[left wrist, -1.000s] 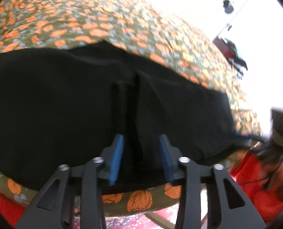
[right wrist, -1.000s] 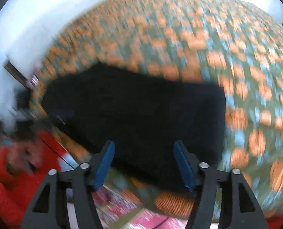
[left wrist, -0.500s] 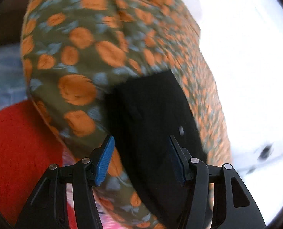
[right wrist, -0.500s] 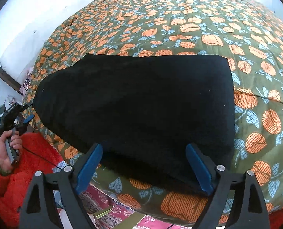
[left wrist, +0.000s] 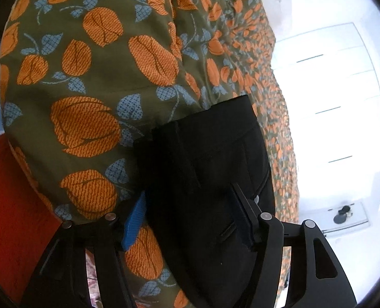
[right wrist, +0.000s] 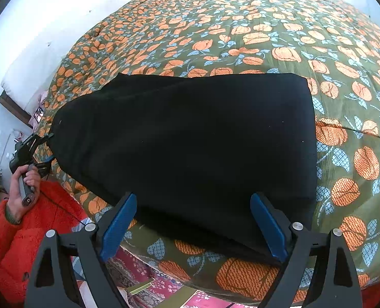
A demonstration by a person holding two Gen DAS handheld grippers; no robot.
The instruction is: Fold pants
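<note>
Pants: the black pants (right wrist: 185, 148) lie flat on the bed's floral quilt (right wrist: 279, 38), near the edge closest to me, already doubled into one long panel, waistband end to my left.

Left gripper: my left gripper (left wrist: 190, 213) sits at that waistband end (left wrist: 208, 159). A second ago it looked across the whole garment from the long side; now it has swung round to the narrow end and come in close. Its blue fingers (left wrist: 135, 218) are moderately apart and straddle the cloth's edge, one over the quilt, one over the black fabric. I see nothing pinched between them.

Right gripper: my right gripper (right wrist: 192, 228) hangs over the near long edge, fingers (right wrist: 267, 225) spread wide, holding nothing. Half a second ago it was in much the same spot, with the fingers already spread; a second ago they were narrower.

Left hand: seen from the right wrist, my hand (right wrist: 23, 187) grips the handle (red fleece sleeve below it) beside the waistband corner.

What this means: I judge the lengthwise fold done and the end-to-end fold about to start, with the left side first to take hold.

Risk: gripping only the top layer would let the lower leg slide out.
</note>
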